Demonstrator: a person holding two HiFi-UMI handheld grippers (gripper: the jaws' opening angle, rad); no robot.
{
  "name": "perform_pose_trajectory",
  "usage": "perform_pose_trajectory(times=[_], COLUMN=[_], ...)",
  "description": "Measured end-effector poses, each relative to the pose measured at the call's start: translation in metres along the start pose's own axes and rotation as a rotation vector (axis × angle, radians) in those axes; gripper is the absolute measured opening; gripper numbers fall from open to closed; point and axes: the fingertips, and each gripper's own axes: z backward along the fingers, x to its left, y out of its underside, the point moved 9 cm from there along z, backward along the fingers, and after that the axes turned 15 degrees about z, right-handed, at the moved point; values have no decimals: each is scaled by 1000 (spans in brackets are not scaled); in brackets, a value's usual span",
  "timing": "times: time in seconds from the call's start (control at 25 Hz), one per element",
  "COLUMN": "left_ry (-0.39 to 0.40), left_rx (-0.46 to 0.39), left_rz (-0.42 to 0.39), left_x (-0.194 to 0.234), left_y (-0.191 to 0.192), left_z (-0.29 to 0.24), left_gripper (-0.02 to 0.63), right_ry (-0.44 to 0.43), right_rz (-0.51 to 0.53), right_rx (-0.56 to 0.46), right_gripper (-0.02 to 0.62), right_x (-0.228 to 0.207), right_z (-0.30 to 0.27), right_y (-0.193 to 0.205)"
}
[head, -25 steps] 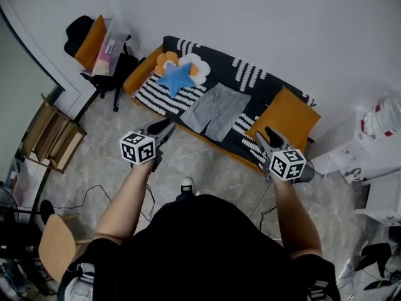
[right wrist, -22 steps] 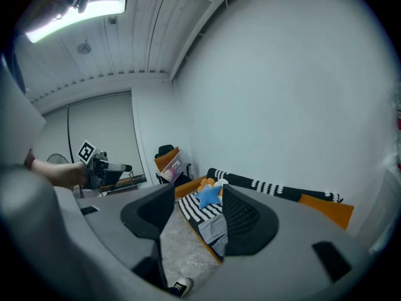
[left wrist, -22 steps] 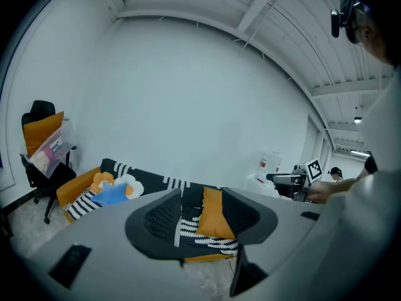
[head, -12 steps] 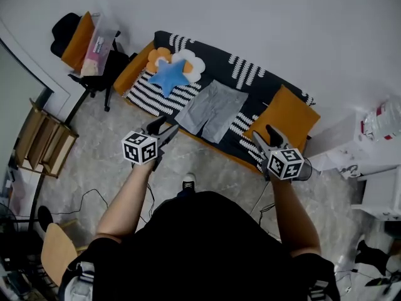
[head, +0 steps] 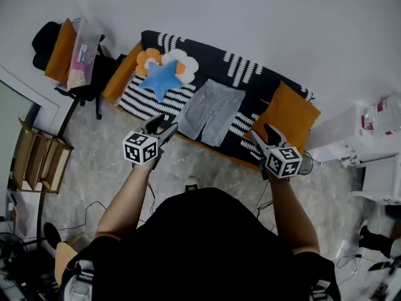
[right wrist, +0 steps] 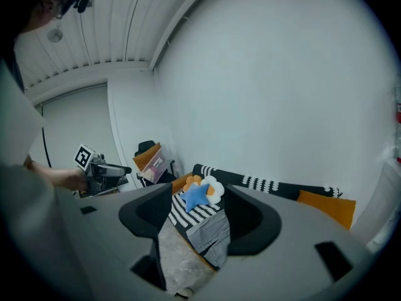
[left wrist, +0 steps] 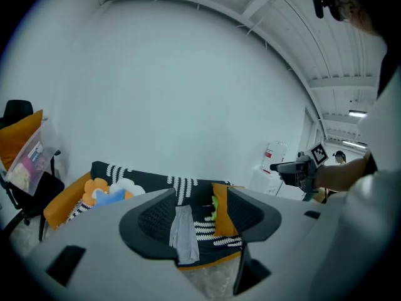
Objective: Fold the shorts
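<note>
The grey shorts (head: 212, 110) lie flat on the striped sofa (head: 250, 74), well apart from both grippers. The left gripper (head: 163, 124) and the right gripper (head: 261, 133) have just been opening their jaws, which stand wide apart with nothing inside. The shorts are at 2 o'clock from the left gripper and 10 o'clock from the right.

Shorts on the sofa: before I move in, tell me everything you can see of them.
The shorts are light grey and look like soft, thin fabric. They lie flat and unfolded on the black-and-white striped sofa, with the waistband towards the wall and the two legs spread slightly, their hems near the front edge. They sit between the blue star cushion and the orange cushion, apparently clear of both. Nothing rests on them and only the sofa cover beneath touches them.
</note>
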Motion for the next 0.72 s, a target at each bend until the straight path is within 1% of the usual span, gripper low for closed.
perform_pose_trajectory(times=[0.28,0.48,0.72], left_ry=[39,67,72], left_rx=[11,17,10], left_rz=[-5,-5,6], left_x=[43,65,90], left_y=[-27,-43,-51], left_z=[-25,-42,-42], left_gripper=[273,273,273], right_ry=[63,84,108], right_rz=[50,54,70], right_rx=[7,19,25], right_gripper=[271,270,270], right_x=[-1,-6,-5], right_z=[-33,-54,-73], right_y=[-19,-28,-35])
